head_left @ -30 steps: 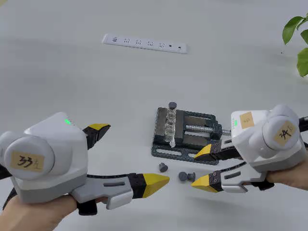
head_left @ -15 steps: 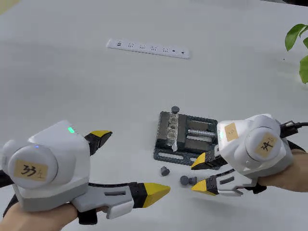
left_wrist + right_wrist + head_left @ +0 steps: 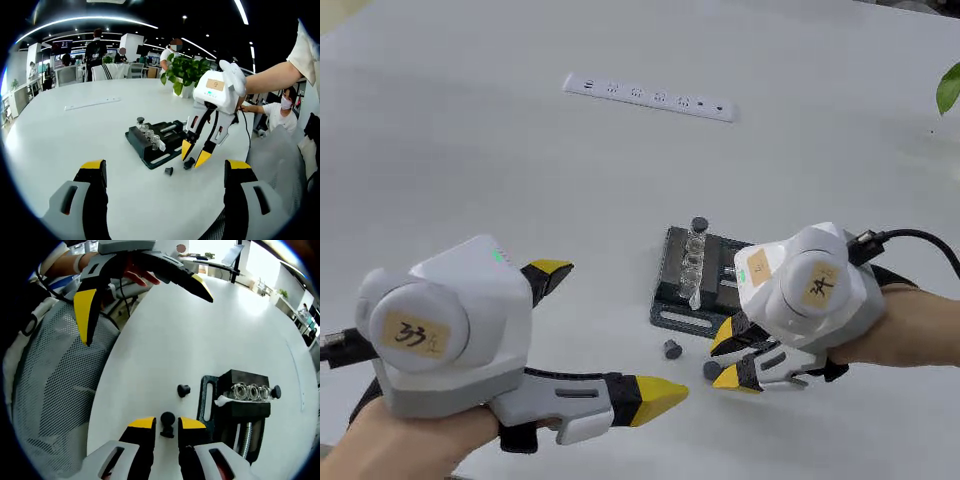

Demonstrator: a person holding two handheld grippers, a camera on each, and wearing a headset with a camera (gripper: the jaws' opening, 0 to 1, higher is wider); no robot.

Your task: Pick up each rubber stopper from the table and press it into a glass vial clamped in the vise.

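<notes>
- Left gripper [image 3: 612, 332]: jaws wide, empty, above white table [image 3: 500, 150].
- Right gripper [image 3: 722, 360]: jaws narrow, flanking a stopper [image 3: 167, 421] lying beside the vise [image 3: 670, 310].
- Far tabletop: power strip [image 3: 650, 97]; office beyond, potted plant [image 3: 182, 75].

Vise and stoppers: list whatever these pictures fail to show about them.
- Vise screw end: in the head view, covered by the right gripper.
- Stopper between that gripper's jaws: in the right gripper view, too close to tell whether they touch it.
- Vials: in the left gripper view, too small to count open mouths.
- White scrap at the vise: blurred, so what it is stays unclear.
</notes>
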